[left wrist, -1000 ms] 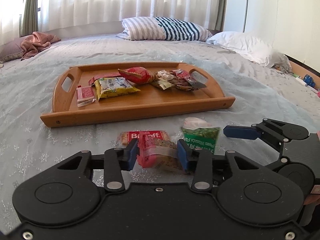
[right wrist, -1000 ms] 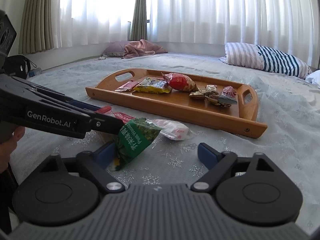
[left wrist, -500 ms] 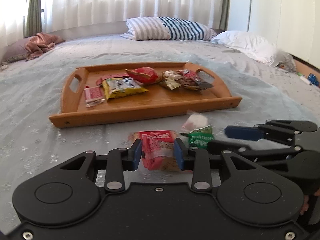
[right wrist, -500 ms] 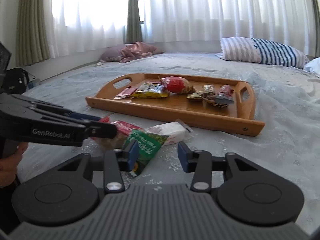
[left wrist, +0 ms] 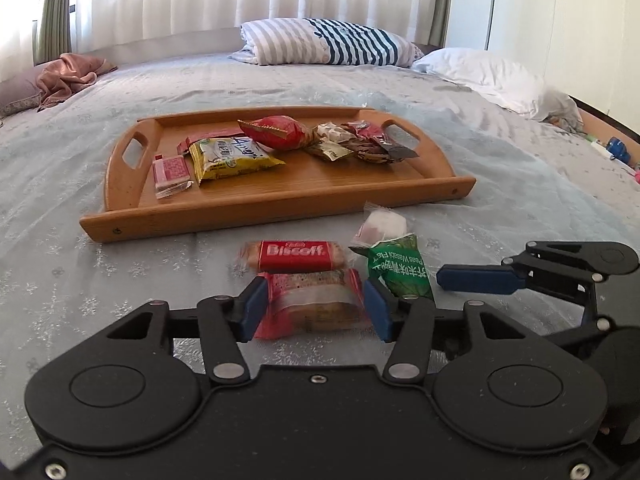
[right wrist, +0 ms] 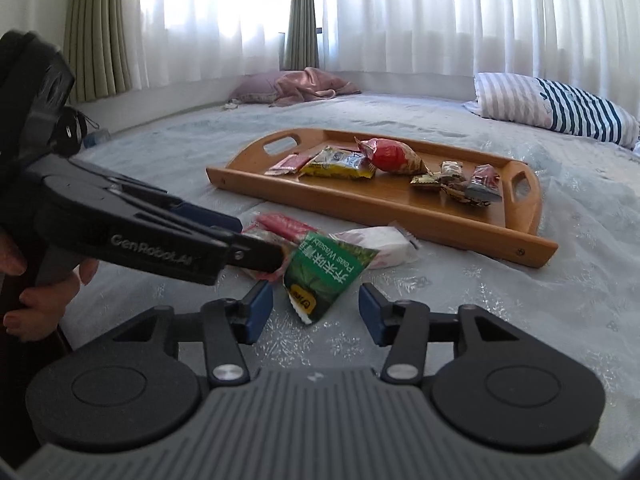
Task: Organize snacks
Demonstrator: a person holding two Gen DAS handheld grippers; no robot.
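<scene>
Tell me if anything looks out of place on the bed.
Yes: four snacks lie on the bedspread in front of the wooden tray, not in it: the Biscoff pack, pink wrapped cake, green wasabi peas packet and white packet.

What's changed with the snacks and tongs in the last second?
The left tongs squeezed the pink packet, then have just been opening around it. The right tongs narrowed, then have just been opening around the green packet, untouched. The tray is unchanged.
</scene>
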